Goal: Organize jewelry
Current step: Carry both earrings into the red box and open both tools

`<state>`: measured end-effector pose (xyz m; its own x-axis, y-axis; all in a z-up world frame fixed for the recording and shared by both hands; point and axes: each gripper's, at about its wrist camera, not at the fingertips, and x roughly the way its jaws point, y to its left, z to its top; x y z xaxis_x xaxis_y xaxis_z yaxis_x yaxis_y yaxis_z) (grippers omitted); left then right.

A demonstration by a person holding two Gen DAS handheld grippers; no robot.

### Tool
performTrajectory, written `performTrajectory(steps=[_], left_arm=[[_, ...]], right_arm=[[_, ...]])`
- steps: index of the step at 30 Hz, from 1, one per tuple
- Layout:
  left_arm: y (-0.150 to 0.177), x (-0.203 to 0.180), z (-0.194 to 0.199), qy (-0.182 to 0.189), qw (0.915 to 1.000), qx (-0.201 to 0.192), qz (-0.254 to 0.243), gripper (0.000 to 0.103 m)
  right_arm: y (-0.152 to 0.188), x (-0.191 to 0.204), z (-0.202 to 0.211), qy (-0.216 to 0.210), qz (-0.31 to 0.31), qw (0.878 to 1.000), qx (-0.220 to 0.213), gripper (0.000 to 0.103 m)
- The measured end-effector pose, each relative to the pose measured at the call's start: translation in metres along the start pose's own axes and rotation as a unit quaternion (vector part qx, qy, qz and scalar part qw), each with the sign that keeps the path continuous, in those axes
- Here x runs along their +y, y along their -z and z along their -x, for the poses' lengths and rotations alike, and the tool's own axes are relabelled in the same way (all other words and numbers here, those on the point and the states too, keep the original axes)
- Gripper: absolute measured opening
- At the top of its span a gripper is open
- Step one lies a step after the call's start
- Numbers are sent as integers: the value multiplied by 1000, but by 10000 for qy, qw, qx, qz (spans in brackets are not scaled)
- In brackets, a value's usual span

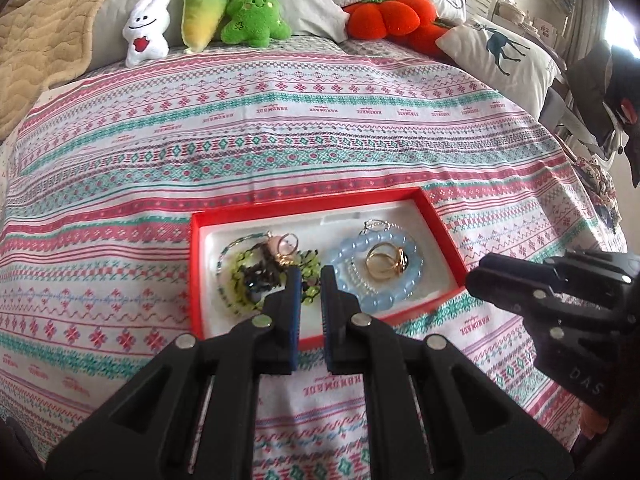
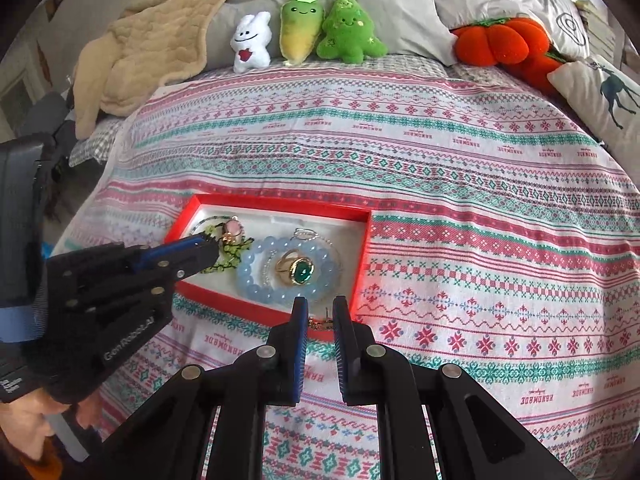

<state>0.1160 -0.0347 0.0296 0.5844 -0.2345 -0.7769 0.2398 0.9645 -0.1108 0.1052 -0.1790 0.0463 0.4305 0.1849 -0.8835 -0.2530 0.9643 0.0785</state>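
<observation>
A red box (image 1: 304, 200) (image 2: 280, 202) with a white lining lies on the patterned bedspread. It holds a blue bead bracelet (image 1: 384, 300) (image 2: 248, 276), a gold ring with a green stone (image 2: 298, 270) (image 1: 386, 264), a green bead bracelet (image 1: 236, 276) (image 2: 230, 250) and a pink charm (image 2: 232, 228). My left gripper (image 1: 310, 280) (image 2: 214, 246) hovers over the green beads, shut, with nothing visibly pinched. My right gripper (image 2: 320, 308) (image 1: 474, 276) is above the box's near right rim, shut on a small gold earring (image 2: 320, 323).
Plush toys (image 2: 304, 28) line the pillows at the head of the bed, beside an orange pumpkin cushion (image 2: 496, 40) and a deer pillow (image 1: 500, 56). A beige blanket (image 2: 152, 48) hangs at the far left. A hand (image 2: 24, 412) holds the left gripper.
</observation>
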Motion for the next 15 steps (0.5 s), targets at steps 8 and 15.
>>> performTrajectory(steps=[8,15], left_arm=[[-2,-7,-17,12,9999,106,15,16],[-1,-2,-3,-192,9998,58,10,40]], right_arm=[[-1,-6,-3,-14,-18,10000,45,13],[-6,-4,-7,-16,74,10000,49,13]])
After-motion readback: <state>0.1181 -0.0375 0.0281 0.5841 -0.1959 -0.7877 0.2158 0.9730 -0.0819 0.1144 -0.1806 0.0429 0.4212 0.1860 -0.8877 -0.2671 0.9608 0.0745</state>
